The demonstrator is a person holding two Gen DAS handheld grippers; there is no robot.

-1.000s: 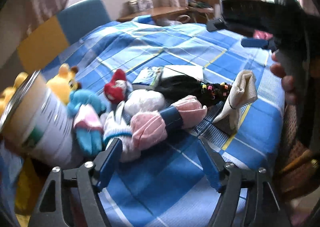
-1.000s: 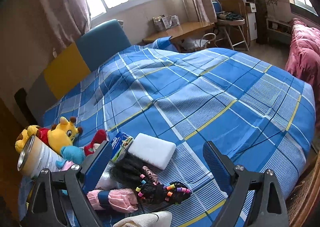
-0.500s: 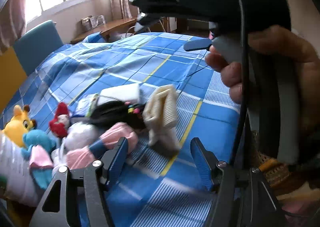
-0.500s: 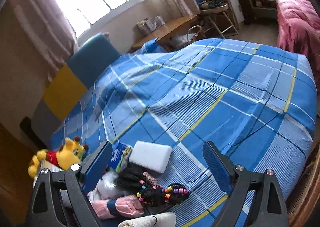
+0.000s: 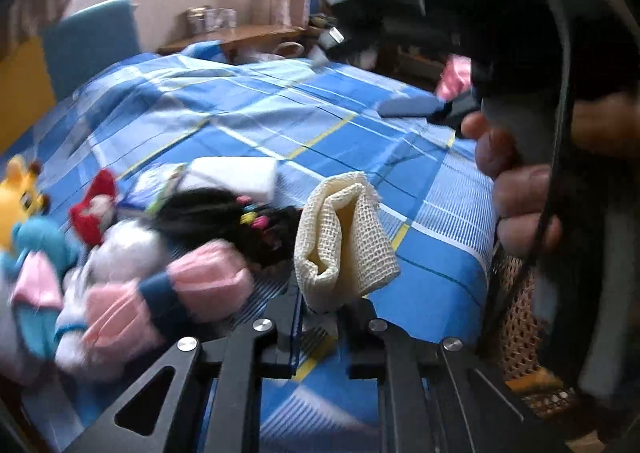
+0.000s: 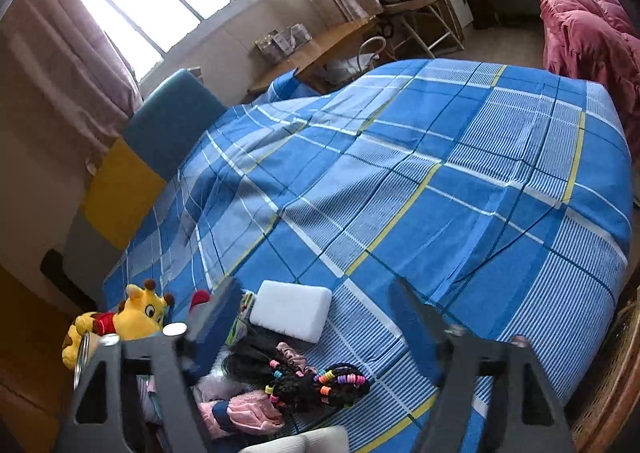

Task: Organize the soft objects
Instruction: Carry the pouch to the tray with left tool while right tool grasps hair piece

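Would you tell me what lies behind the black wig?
Behind the black wig lies a white sponge block; beside it a packet, mostly hidden by the right fingers.

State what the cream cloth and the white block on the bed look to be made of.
Cream cloth: open-weave mesh, probably cotton or non-slip foam netting; a matte grid of holes shows and it folds limply.
White block: likely foam sponge; matte, featureless, with rounded edges. Hardness cannot be judged.
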